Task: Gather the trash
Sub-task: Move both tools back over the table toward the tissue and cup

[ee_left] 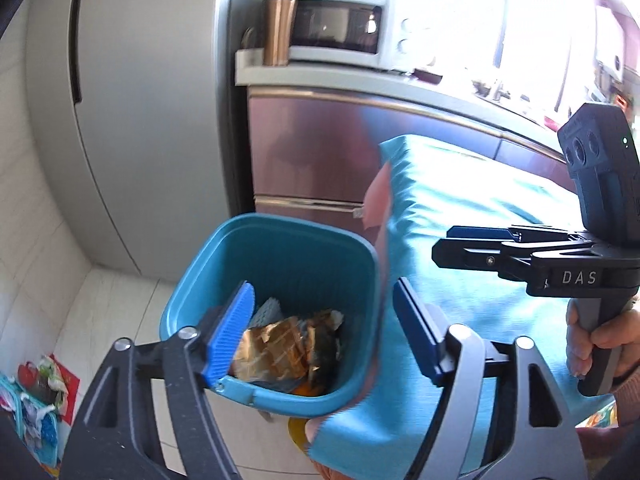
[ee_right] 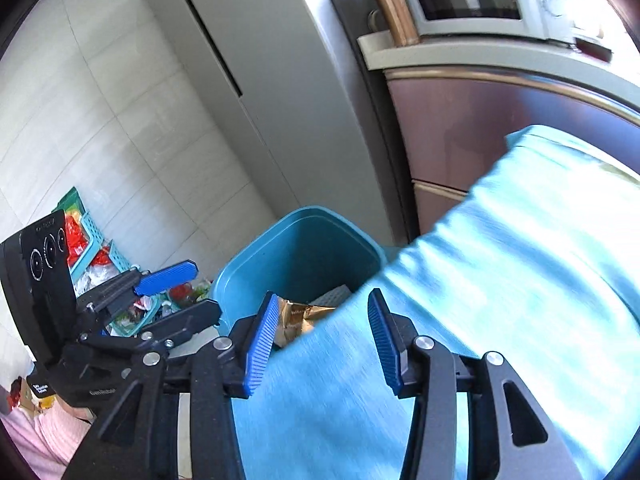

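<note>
Trash bin | left gripper open above | right gripper open, angled down

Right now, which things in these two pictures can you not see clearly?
- Bin contents: in the left wrist view the left gripper covers part of the wrappers.
- Bin front: in the right wrist view the blue cloth hides it.
- Countertop items: washed out by window glare.
- Floor basket: the left gripper blocks it in the right wrist view.
</note>
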Motion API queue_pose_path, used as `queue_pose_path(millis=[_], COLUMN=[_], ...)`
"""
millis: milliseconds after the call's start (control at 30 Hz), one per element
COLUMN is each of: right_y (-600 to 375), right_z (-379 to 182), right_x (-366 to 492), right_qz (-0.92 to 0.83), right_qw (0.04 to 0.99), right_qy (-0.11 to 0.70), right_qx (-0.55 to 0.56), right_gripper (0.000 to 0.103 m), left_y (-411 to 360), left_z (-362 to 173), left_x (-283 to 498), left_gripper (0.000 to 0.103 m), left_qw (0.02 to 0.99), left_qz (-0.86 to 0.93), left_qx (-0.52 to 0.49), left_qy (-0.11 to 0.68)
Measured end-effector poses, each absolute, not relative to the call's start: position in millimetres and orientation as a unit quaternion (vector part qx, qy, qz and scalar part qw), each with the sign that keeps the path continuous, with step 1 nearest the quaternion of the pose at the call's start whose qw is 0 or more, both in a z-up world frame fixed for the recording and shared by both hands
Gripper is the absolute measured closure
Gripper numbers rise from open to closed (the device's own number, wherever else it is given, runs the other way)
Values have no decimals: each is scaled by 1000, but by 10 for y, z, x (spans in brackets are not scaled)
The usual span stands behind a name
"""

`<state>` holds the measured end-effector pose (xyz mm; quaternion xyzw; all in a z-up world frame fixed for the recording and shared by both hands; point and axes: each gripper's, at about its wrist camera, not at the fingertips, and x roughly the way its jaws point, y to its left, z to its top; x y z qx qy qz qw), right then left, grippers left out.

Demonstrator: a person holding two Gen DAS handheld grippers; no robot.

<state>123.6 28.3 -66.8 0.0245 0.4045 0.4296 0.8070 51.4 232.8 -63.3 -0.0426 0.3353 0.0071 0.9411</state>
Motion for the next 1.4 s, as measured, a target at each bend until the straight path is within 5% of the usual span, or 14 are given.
queue_pose_path(millis=[667,1233,1400], right_y=[-1920,-3343,-3320], right_z=[-481,-788,-909], right_x=[728,1246,1364], right_qz=[261,107,121], right_qw=[898,912,900], right_qy=[346,375,401], right_qx=[75,124,122], right_gripper=[53,53,83], left_y=[710,-499,-655], left_z=[-362,-495,-512], left_x=[541,925,982], left_gripper=[25,26,26], left_qw=[932,893,888], left_qz=[-187,-286,-295], left_qx=[-9,26,32], left_qy=[310,346,351])
